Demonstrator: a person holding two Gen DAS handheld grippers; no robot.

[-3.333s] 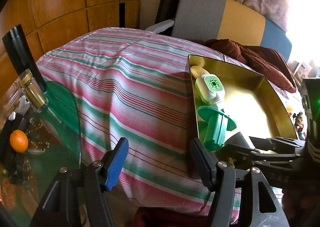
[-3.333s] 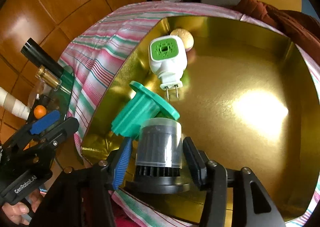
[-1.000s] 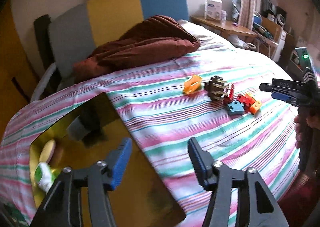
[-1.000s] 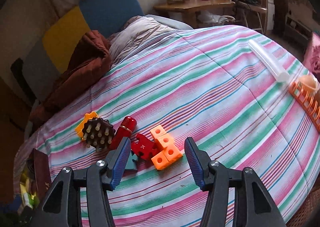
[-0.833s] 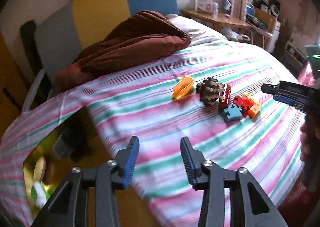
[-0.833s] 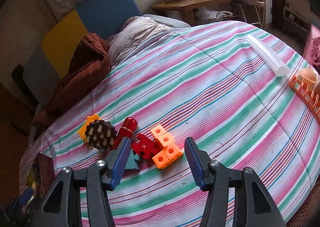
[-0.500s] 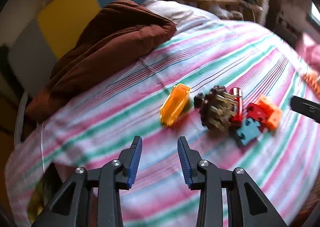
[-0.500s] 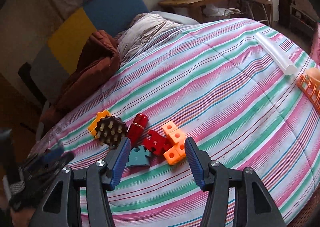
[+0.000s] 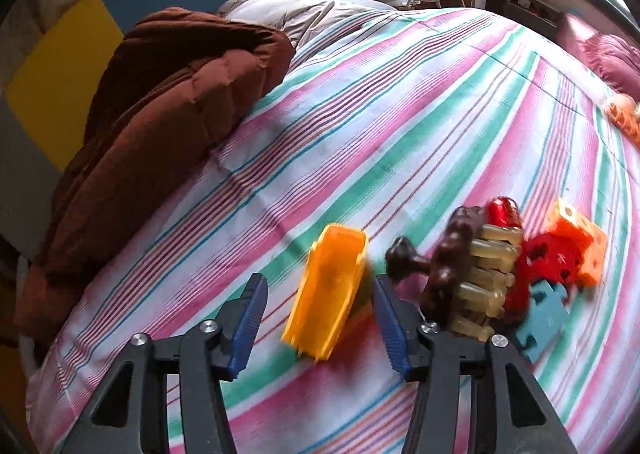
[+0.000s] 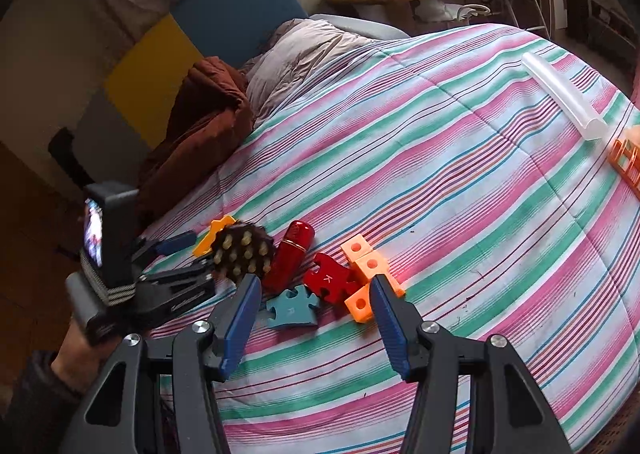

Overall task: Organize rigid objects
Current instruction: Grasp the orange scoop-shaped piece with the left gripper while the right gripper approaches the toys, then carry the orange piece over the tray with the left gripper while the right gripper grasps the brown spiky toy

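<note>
on a bed covered with a striped sheet (image 9: 400, 126) of pink, green and white, the left gripper (image 9: 320, 314) hung over a yellow-orange toy piece (image 9: 328, 290), its blue-padded jaws standing apart on either side of the piece with a gap between pad and plastic, so nothing was clamped. the piece lay on the sheet, tilted, just beside a dark brown studded massage ball (image 9: 460, 278) with pale pegs. behind the ball lay a red capsule-shaped object (image 9: 502, 210), and to its right a red puzzle-shaped block (image 9: 552, 258), an orange cube block (image 9: 580, 242) and a teal puzzle piece (image 9: 544, 314) clustered close together, some touching. the right wrist view showed the right gripper (image 10: 316, 318) held above the same cluster, its jaws parted and empty, with the teal puzzle piece (image 10: 292, 306), the red block (image 10: 332, 278) and the orange cubes (image 10: 368, 274) lying on the sheet between and beyond its tips. in that view the left gripper (image 10: 192, 254), held by a person's hand (image 10: 80, 354) in a dark sleeve, reached toward the yellow-orange piece (image 10: 212, 238) beside the studded ball (image 10: 244, 254). a clear plastic tube (image 10: 564, 94) lay well apart near the far right edge of the bed, close to an orange basket-like object (image 10: 626, 162). a brown quilt (image 9: 160, 114) was bunched at the head of the bed.
</note>
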